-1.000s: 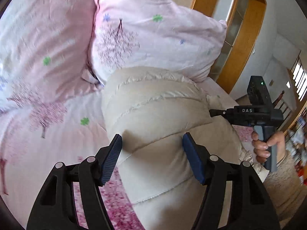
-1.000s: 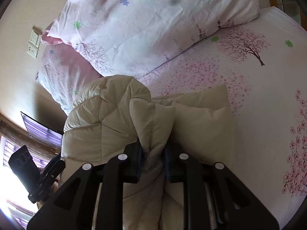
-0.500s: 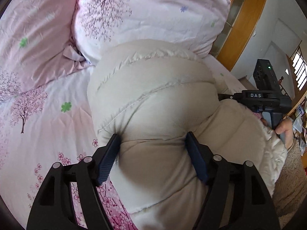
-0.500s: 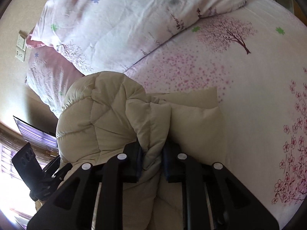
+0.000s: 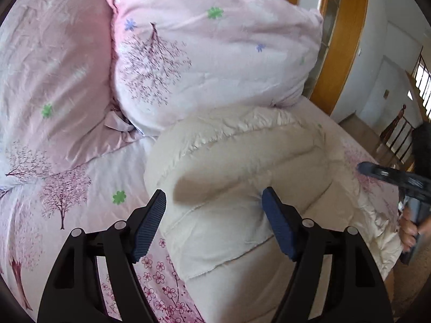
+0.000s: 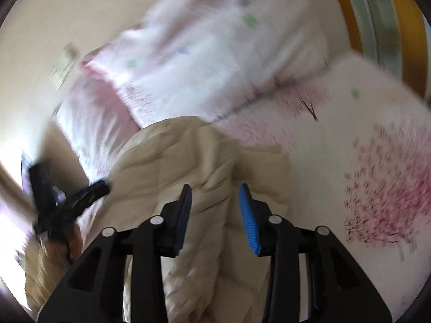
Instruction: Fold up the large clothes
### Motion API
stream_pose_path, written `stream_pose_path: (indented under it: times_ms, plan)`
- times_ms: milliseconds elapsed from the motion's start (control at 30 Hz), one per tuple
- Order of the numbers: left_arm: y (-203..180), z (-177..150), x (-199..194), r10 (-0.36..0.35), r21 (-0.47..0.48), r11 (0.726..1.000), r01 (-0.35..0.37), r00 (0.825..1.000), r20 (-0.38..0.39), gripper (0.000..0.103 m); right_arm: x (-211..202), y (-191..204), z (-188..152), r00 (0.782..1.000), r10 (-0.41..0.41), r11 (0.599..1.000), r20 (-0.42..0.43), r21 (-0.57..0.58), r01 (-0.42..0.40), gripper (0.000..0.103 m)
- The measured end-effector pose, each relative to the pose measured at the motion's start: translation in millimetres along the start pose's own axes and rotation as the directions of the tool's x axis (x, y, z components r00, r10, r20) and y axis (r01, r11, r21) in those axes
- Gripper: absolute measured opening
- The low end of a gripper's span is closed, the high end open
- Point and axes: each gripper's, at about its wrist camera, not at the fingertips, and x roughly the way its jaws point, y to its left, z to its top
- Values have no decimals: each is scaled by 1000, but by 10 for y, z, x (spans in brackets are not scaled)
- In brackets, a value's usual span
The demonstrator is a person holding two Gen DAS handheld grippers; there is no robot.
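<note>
- Jacket, a puffy beige one, lies bunched on the bed, bulging up just ahead of both sets of fingers.
- Left gripper stands wide; its right finger dents the padding, the left one sits clear, so nothing is pinched.
- Right gripper is opening over a ridge of fabric lying loose between its fingers.
- Best next: let the ridge drop fully, then press the bulge flat before regripping an edge.

pillows: i count two
coats: i see one, cream, quilted
grippers: i have two, left and right
hands: i see one
sheets: one, pink, floral
</note>
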Motion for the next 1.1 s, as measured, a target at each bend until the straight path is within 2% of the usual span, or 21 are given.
stream_pose_path:
  times_ms: [33, 100, 200, 233, 300, 400, 533, 600, 667, 800, 900, 1033, 1100]
  plan:
    - [-18, -4, 47, 3, 7, 1000, -2, 1000, -12, 75, -47, 132, -62, 1000, 22, 998, 2, -62, -22, 37]
    - [-32, -8, 126, 1, 13, 1000, 0, 999, -35, 75, -14, 270, -107, 999, 33, 993, -30, -116, -37, 36]
    - [-17, 14, 229, -2, 13, 1000, 2, 998, -67, 75, 180, 347, -200, 993, -47, 987, -113, -159, 29, 32]
    - [-7, 22, 270, -10, 8, 1000, 11, 997, -80, 75, 257, 320, -246, 986, -83, 986, -142, -158, 61, 32]
    - [5, 31, 338, -27, 8, 1000, 28, 994, -102, 75, 354, 223, -333, 979, -97, 991, -182, -113, 77, 31]
    - [-21, 10, 447, -28, 30, 999, 32, 992, -119, 77, 399, 120, -459, 975, -111, 993, -190, -53, 103, 31]
    - [-37, -12, 522, -26, 39, 999, 31, 993, -118, 80, 391, 9, -583, 984, -90, 993, -156, 62, 101, 31]
    - [-58, -5, 452, -19, 50, 998, 24, 995, -96, 80, 369, 8, -607, 986, -92, 992, -136, 69, 102, 31]
    - [-89, -23, 256, -24, 58, 998, 27, 998, -53, 74, 244, 36, -626, 992, -81, 993, -101, 79, 90, 31]
    - [-244, -166, -280, -71, 114, 991, 65, 996, 52, 74, -190, 155, -713, 998, -53, 998, 41, 43, 52, 32]
    - [-407, -342, -622, -146, 154, 979, 130, 985, 97, 74, -406, 328, -868, 995, -37, 999, 94, -29, 39, 32]
    - [-523, -601, -824, -316, 166, 939, 301, 946, 72, 74, -458, 498, -1105, 991, -76, 990, 109, -108, 88, 33]
    - [-546, -690, -794, -324, 167, 935, 312, 945, 44, 74, -381, 474, -1195, 991, -111, 987, 78, -109, 119, 31]
